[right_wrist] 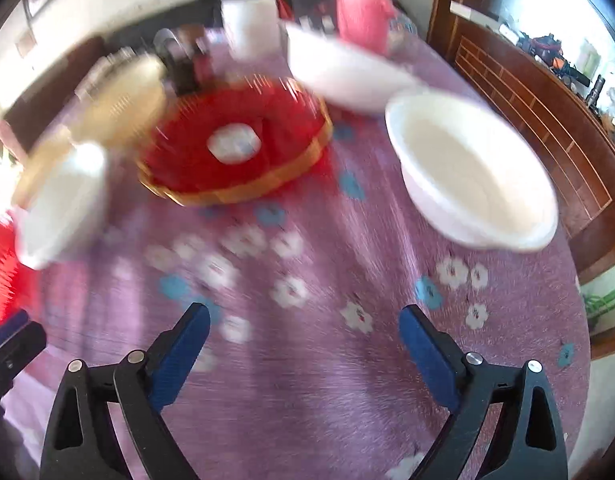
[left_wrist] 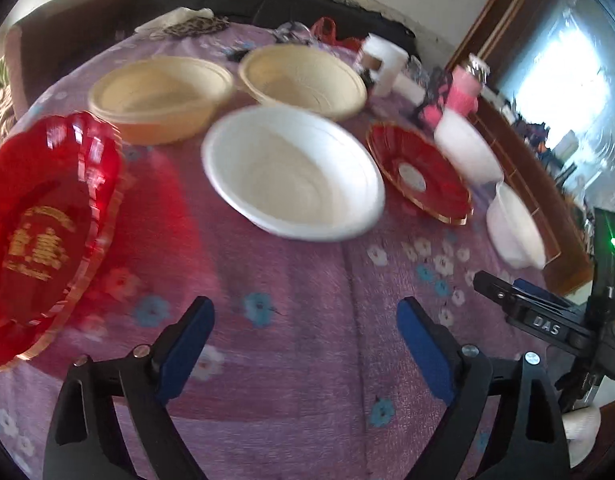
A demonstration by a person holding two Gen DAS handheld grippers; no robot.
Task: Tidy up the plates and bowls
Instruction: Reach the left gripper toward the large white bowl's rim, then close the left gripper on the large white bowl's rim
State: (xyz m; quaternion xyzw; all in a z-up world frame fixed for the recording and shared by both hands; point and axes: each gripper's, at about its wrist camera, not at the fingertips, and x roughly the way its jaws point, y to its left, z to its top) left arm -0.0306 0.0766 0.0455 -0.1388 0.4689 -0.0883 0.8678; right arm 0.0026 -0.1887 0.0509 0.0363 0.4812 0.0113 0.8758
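Tablecloth (left_wrist: 299, 280) is showing purple with white and blue flowers. 2 bowls at the back (left_wrist: 159, 96) (left_wrist: 303, 80) are reading cream-beige. Centre bowl (left_wrist: 291, 172) is showing white, as are the 2 bowls at the right edge (left_wrist: 467, 148) (left_wrist: 515, 228). Left plate (left_wrist: 43, 232) is glowing translucent red with gold lettering and gold rim. Smaller plate (left_wrist: 419, 172) is showing red, gold edge, pale centre patch. Bottle (left_wrist: 463, 88) is looking pink. Both sets of gripper pads (left_wrist: 187, 344) (right_wrist: 179, 352) are showing blue on black frames.

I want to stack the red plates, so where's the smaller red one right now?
In the left wrist view, the small red plate sits right of centre, between the big white bowl and two white bowls at the table's right edge.
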